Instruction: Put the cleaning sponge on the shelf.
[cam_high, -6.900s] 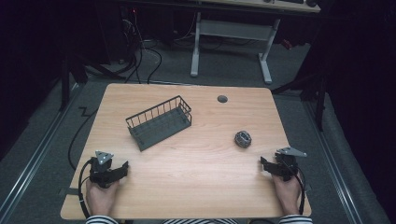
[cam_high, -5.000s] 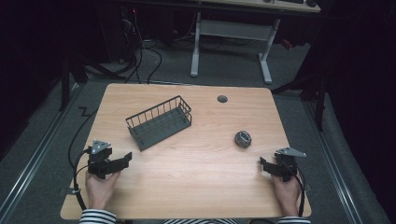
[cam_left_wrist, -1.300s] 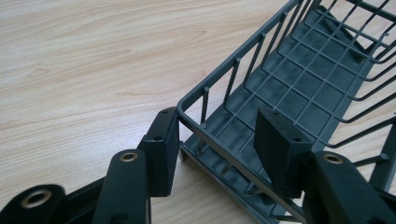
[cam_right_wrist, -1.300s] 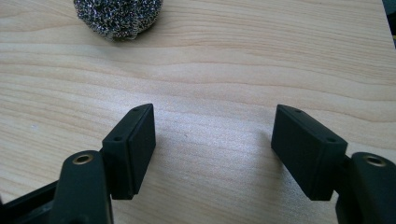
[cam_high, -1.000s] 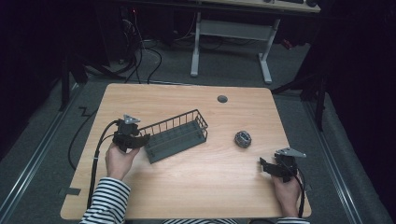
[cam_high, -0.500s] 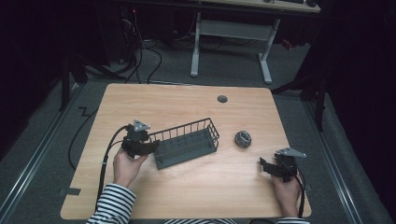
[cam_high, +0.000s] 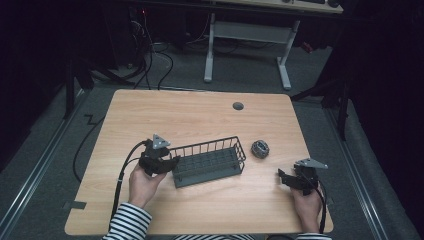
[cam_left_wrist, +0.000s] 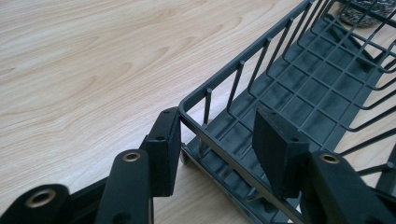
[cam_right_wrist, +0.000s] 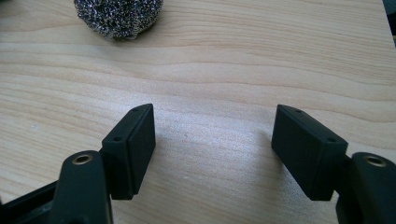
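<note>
left gripper (cam_high: 167, 164): jaws apart, straddling basket (cam_high: 210, 161) rim | right gripper (cam_high: 286, 178): jaws apart, empty | scourer (cam_high: 260, 148) outside basket at 3 o'clock; loading pending

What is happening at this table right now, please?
A person sits at a wooden table with a gripper in each hand. The left gripper has its jaws open astride the end wall of a dark wire basket, one jaw outside, one inside. The right gripper rests open over bare wood near the table's right edge. A steel scouring ball lies just beside the basket.
</note>
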